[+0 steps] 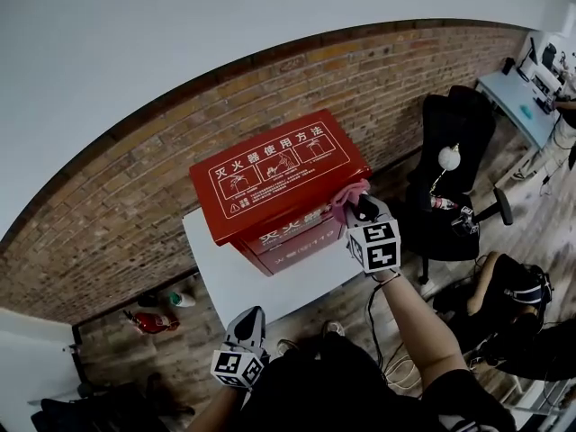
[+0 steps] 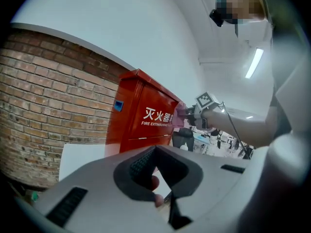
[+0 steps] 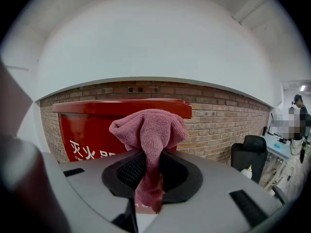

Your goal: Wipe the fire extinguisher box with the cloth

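Holding pink cloth [image 3: 148, 130] at closed red fire extinguisher box [image 1: 270, 178] front corner.
Right gripper [image 3: 146, 181] clamps the cloth; left gripper [image 2: 163, 188] closed, empty; lid reads "灭火器使用方法".

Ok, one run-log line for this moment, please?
right gripper: shut on cloth | cloth: at fire extinguisher box corner | left gripper: shut

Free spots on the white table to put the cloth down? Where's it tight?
The table is bare in front of the box, between it and the left gripper, and there is a narrower strip left of the box. It is tight at the box's front right corner, where the right gripper holds the cloth.
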The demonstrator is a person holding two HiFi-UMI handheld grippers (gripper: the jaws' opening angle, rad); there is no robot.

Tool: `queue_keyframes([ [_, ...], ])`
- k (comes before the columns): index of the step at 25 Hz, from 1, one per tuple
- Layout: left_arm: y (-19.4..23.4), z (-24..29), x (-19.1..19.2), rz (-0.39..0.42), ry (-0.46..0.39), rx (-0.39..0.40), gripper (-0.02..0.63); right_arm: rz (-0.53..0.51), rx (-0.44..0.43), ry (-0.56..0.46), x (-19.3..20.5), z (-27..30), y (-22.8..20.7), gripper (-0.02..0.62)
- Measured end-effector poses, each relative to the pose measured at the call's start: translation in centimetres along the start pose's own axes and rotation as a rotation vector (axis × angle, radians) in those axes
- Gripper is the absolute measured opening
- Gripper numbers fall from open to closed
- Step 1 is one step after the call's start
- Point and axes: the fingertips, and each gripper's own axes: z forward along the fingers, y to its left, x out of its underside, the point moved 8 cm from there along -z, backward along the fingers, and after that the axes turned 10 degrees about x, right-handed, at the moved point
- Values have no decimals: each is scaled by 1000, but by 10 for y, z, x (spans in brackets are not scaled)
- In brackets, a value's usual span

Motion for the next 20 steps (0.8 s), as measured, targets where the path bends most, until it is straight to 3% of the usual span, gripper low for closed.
queue_keyframes([
  [14,18,-15,5,-10,22,38,17,-27,26,-50,20,9,0,89],
  [20,25,-14,1,0,16,16,17,-19,26,-33,40,21,0,89],
])
